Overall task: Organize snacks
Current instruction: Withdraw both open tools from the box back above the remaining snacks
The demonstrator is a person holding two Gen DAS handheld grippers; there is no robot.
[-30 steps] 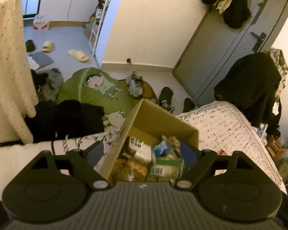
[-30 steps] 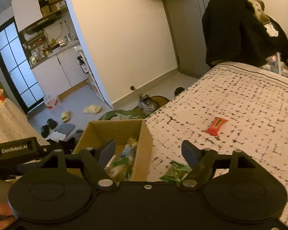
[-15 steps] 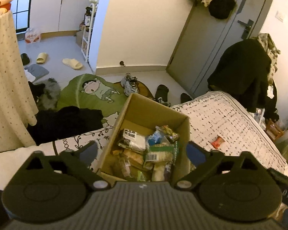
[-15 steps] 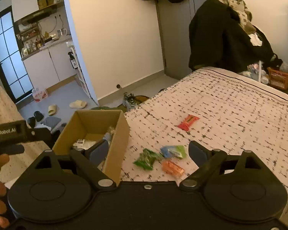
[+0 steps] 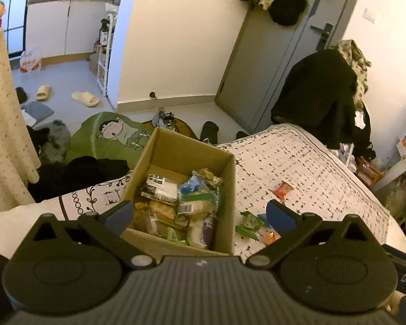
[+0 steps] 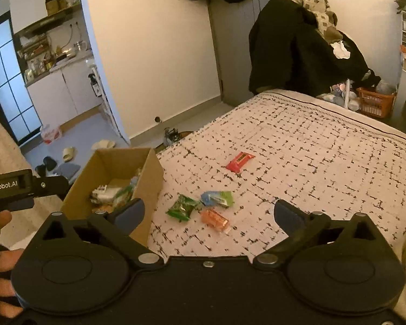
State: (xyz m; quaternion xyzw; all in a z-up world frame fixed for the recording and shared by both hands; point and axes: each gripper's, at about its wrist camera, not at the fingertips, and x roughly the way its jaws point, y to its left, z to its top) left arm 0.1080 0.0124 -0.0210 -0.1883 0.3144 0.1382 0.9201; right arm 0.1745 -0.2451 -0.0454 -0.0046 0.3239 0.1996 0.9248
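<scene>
An open cardboard box stands at the bed's left edge, filled with several snack packets. My left gripper hovers above and short of it, wide open, holding nothing. On the bedcover to the right of the box lie loose packets: a red one, a green one, a blue-green one and an orange one. My right gripper hangs above them with its jaws opening and nothing between the pads. The left view also shows the red packet and green packet.
The bed has a white cover with black marks. A dark coat hangs past its far end beside an orange basket. Left of the box lie a green cushion, dark clothes and slippers on the floor.
Both grippers have opened wider and drawn back from the box. The box now looks smaller and farther off, and the loose packets on the bed have come into both views.
</scene>
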